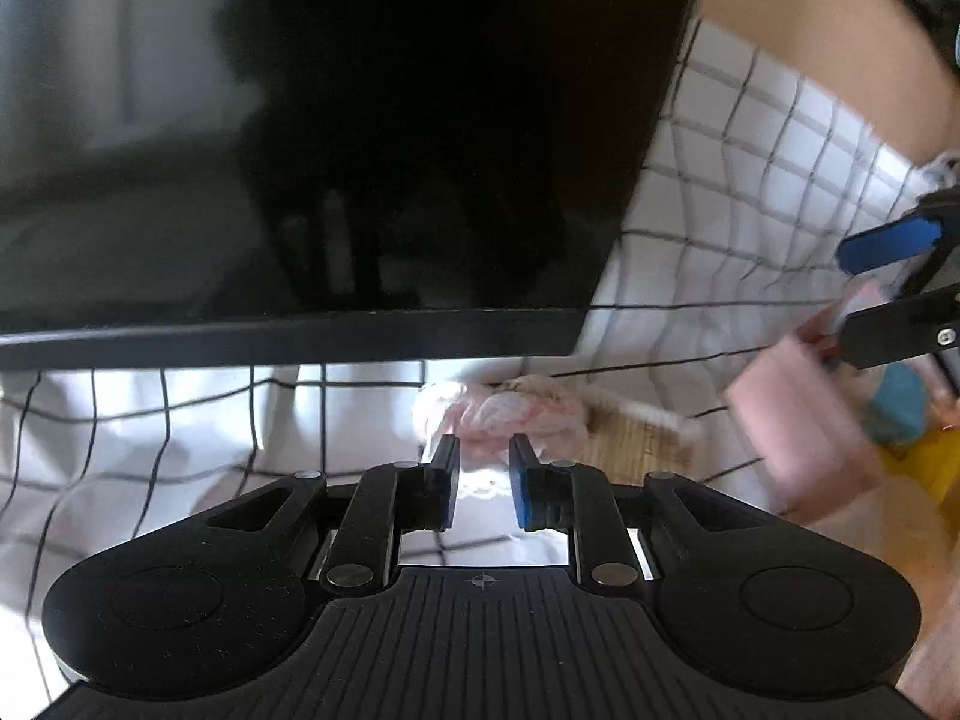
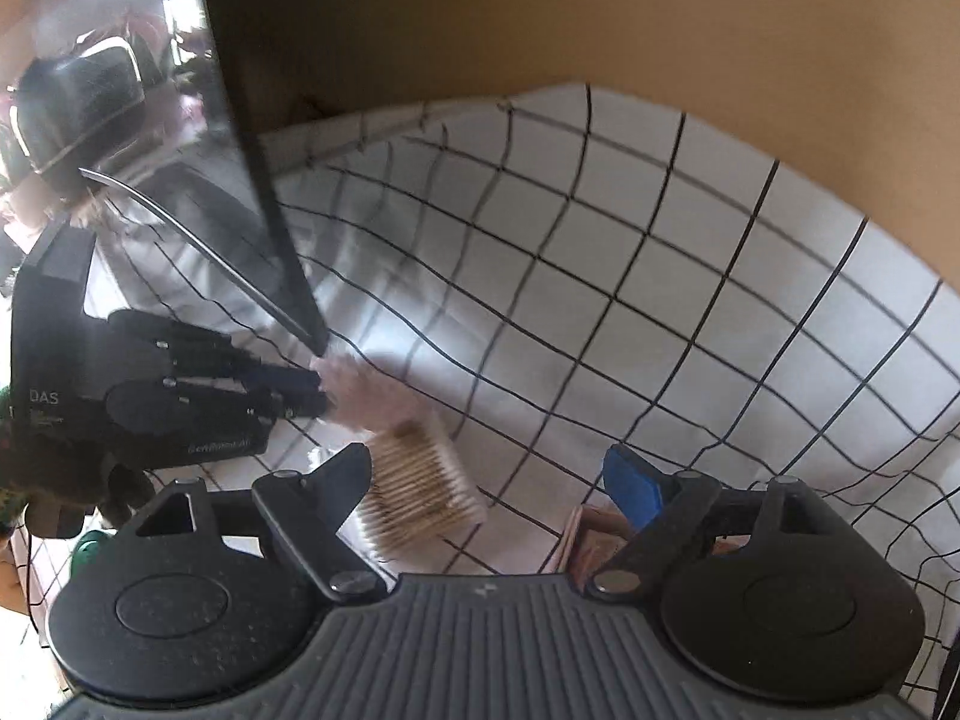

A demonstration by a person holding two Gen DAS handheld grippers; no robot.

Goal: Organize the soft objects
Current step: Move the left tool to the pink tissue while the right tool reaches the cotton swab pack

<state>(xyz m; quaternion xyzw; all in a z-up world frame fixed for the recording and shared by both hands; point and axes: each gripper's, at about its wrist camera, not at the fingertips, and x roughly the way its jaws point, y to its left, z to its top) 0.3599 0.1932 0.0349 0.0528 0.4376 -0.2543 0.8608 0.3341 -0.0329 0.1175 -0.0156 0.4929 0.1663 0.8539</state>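
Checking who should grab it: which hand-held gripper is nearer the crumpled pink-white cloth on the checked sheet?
Left. The left hand-held gripper points at the crumpled cloth, fingertips just short of it. The right hand-held gripper is off to its side, open, farther away.

Large dark monitor screen [image 1: 336, 138] fills the upper left and centre of the left wrist view, glossy, showing dim reflections; its thin black bezel crosses mid-frame. In the right wrist view it stands as a slanted edge at upper left. White cloth with a black grid [image 2: 600, 312] covers the surface below and right of it, wrinkled. Tan wall [image 2: 600, 18] along the top. Pack of cotton swabs [image 2: 420, 492] lies on the cloth, lower centre, blurred.
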